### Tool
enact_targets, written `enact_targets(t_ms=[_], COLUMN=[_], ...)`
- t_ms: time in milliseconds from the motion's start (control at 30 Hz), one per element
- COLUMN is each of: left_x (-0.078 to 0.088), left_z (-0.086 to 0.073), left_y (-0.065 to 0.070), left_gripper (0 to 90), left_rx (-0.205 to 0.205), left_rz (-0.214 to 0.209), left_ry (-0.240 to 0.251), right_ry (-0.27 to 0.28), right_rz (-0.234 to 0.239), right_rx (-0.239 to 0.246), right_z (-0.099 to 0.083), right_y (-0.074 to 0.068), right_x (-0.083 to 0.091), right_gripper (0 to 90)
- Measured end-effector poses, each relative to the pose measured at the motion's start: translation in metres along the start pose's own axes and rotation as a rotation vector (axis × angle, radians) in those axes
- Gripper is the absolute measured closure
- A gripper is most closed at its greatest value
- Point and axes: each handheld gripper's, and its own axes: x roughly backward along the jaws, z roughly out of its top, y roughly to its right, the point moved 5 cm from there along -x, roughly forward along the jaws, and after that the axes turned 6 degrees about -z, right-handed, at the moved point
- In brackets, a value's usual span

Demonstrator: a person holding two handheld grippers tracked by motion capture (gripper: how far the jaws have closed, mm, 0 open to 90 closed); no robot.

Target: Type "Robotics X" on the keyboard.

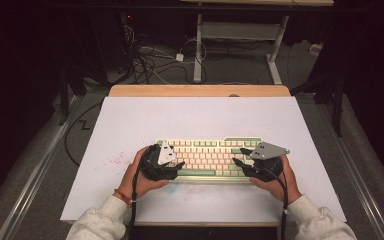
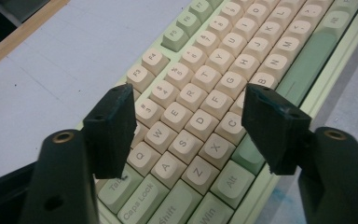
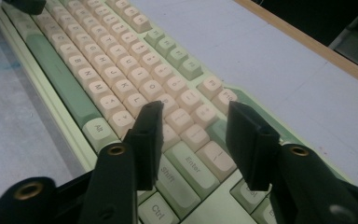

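Green-and-cream keyboard point(image 1: 207, 159): lower centre of the high view, flat on the white worktop point(image 1: 145, 120).
Left claw point(image 1: 179, 165): spread wide over its left end, empty.
Right claw point(image 1: 237, 156): spread over right end, empty; likely flanking it for positioning.

Looks like some kind of lab or test room, not a home. There's a plain white work table point(image 1: 200, 117) with a wooden far edge, dark walls all around, a tangle of cables point(image 1: 150, 60) on the grey floor behind it, and the metal legs of a desk point(image 1: 240, 35) farther back.
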Motion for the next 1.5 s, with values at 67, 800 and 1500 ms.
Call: enact_targets(t_ms=[67, 800, 1500], left_x=[0.0, 0.004, 0.014], left_z=[0.0, 0.004, 0.003], left_y=[0.0, 0.0, -0.002], left_gripper=[28.7, 17.3, 17.1], left_rx=[0.004, -0.025, -0.025], left_rz=[0.0, 0.043, 0.076], left_ry=[0.004, 0.041, 0.053], right_ry=[0.012, 0.054, 0.065], right_rz=[-0.018, -0.112, -0.152], right_rx=[-0.002, -0.026, 0.001], right_z=[0.001, 0.007, 0.01], right_y=[0.001, 0.002, 0.001], right_x=[0.0, 0.001, 0.009], right_gripper=[43.7, 19.2, 19.1])
